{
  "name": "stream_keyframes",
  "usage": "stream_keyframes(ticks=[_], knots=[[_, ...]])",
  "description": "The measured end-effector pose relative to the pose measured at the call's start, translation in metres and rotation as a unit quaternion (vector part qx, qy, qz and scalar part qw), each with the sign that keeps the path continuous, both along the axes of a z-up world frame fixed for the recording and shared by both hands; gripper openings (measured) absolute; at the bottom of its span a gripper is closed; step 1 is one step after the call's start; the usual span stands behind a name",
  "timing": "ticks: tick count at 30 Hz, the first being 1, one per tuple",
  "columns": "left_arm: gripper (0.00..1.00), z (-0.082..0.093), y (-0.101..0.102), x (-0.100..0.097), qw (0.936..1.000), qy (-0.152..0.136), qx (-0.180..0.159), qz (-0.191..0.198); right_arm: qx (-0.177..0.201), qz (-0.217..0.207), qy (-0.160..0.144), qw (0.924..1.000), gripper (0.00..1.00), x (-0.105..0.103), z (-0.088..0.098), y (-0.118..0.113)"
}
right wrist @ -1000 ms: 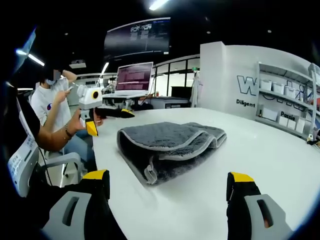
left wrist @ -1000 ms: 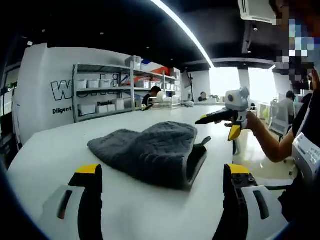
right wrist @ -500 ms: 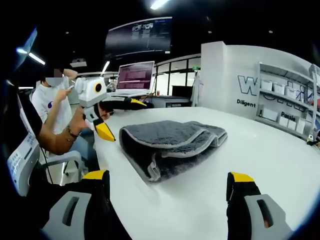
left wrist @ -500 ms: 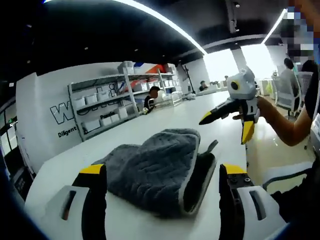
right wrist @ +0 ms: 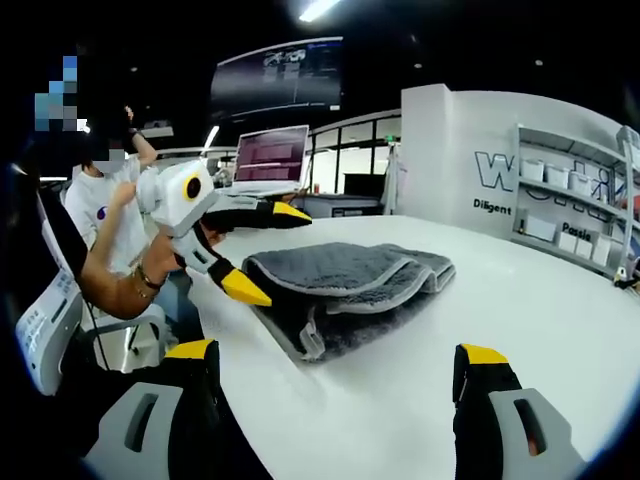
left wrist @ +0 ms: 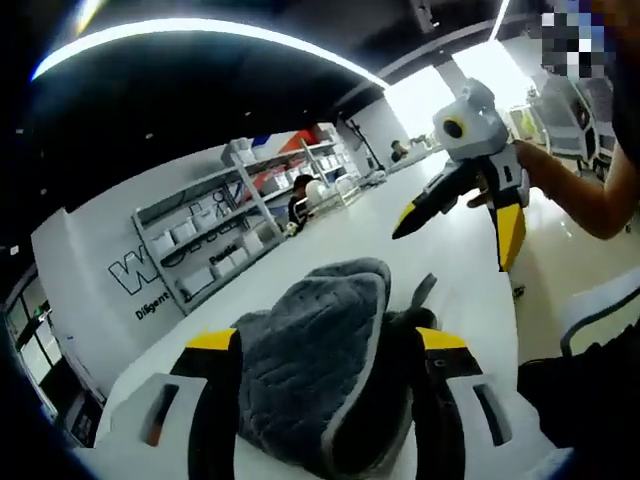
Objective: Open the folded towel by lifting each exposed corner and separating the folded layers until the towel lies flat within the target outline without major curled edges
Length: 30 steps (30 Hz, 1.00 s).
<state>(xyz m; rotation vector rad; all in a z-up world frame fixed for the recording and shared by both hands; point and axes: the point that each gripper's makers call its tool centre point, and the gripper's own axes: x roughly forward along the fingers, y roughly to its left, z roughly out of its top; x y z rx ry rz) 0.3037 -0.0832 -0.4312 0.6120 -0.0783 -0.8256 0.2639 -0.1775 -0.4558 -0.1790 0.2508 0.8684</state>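
1 white table [right wrist: 560,330] carries the folded grey towel [right wrist: 345,280], which lies near its edge, at about 11 o'clock from the right gripper [right wrist: 340,380], whose 2 yellow-tipped jaws stand wide apart and well short of the cloth. The left gripper [left wrist: 327,345] sits right at the towel [left wrist: 320,370], its 2 jaws spread on either side of the folded bulk without closing on it. Shelving with white bins [right wrist: 575,215] stands at 2 o'clock in the right gripper view.
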Motion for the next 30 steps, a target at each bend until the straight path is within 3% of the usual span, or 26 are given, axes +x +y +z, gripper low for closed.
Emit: stream_keyframes(ticks=[6, 14, 16, 21, 27, 30], knots=[[0.39, -0.002, -0.015, -0.003, 0.9981, -0.047, 0.039, -0.009, 0.008, 0.005, -0.001, 1.0000, 0.99, -0.001, 0.002, 0.001], [0.27, -0.011, -0.012, 0.005, 0.9963, -0.052, 0.069, 0.004, 0.008, 0.001, 0.001, 1.0000, 0.99, -0.001, 0.001, -0.004], [0.25, -0.011, -0.012, 0.003, 0.9972, -0.044, 0.060, -0.001, 0.008, 0.001, 0.002, 1.0000, 0.99, -0.001, 0.000, -0.005], [0.05, -0.010, -0.015, 0.002, 0.9987, -0.027, 0.040, -0.015, 0.009, -0.002, 0.003, 1.0000, 0.99, -0.001, -0.002, -0.007], [0.02, -0.012, -0.015, 0.003, 0.9996, -0.002, 0.023, -0.016, 0.009, -0.002, 0.004, 0.9999, 0.99, -0.001, -0.004, -0.007], [0.02, -0.006, -0.018, -0.001, 0.9983, 0.034, -0.033, -0.033, 0.010, -0.002, 0.005, 0.9999, 0.99, -0.002, -0.005, -0.007]])
